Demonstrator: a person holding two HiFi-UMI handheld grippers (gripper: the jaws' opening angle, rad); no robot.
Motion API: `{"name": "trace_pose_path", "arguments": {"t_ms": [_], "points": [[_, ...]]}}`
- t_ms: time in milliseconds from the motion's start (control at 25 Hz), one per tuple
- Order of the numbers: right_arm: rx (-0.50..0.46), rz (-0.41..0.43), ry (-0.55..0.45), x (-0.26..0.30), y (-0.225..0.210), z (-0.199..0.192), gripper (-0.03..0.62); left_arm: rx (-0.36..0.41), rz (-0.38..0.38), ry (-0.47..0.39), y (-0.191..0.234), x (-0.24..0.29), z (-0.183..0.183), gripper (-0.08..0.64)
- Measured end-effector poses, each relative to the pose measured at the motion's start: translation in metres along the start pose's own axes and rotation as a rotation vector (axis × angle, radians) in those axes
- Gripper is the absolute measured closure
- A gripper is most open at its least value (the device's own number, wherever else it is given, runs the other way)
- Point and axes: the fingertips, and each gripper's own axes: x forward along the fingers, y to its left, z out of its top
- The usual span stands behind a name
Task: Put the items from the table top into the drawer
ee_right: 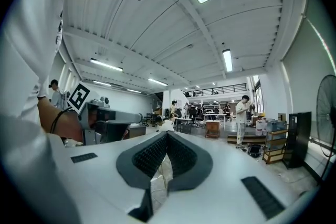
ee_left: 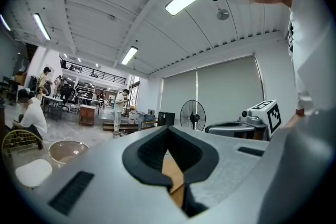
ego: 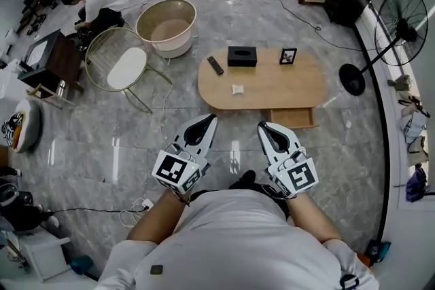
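Note:
An oval wooden table (ego: 272, 88) stands ahead of me on the grey floor. On it lie a black remote (ego: 215, 65), a black tissue box (ego: 242, 56), a small picture frame (ego: 288, 56) and a small white packet (ego: 238, 89). Under the table's near right edge a drawer (ego: 292, 118) is pulled out. My left gripper (ego: 207, 121) (ee_left: 168, 127) and right gripper (ego: 264, 127) (ee_right: 167, 134) are held side by side short of the table. Both are shut with nothing between their jaws. Both point level toward the table.
A round wire chair with a white seat (ego: 126, 68) and a beige tub (ego: 166, 26) stand left of the table. A standing fan (ego: 401, 25) is on the right. A crouching person (ego: 95, 0) is at far left. Cables (ego: 136, 208) lie on the floor near my feet.

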Motion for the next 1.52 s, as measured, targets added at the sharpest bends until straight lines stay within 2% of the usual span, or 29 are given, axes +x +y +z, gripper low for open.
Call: {"name": "trace_pose_path", "arguments": {"t_ms": [360,680,880,1160,1320,1520], "points": [[0.009,0.012,0.013,-0.023,-0.083,-0.012,0.568,-0.004,-0.003,0.019,-0.021,0.082,-0.009,0.551],[0.008,0.056,0.061,-0.005,-0.115,-0.033,0.568,0.01,-0.04,0.03,-0.016,0.135,-0.013,0.551],[0.004,0.056,0.08,0.027,-0.138,-0.044,0.568,-0.012,-0.055,0.045,0.01,0.165,-0.023,0.551],[0.011,0.049,0.106,0.096,-0.174,-0.06,0.568,-0.009,-0.105,0.088,0.069,0.216,-0.036,0.551],[0.082,0.037,0.229,0.136,-0.189,-0.087,0.566,-0.03,-0.136,0.127,0.109,0.245,-0.05,0.551],[0.104,0.055,0.297,0.185,-0.21,-0.127,0.566,-0.061,-0.173,0.188,0.157,0.276,-0.083,0.551]]}}
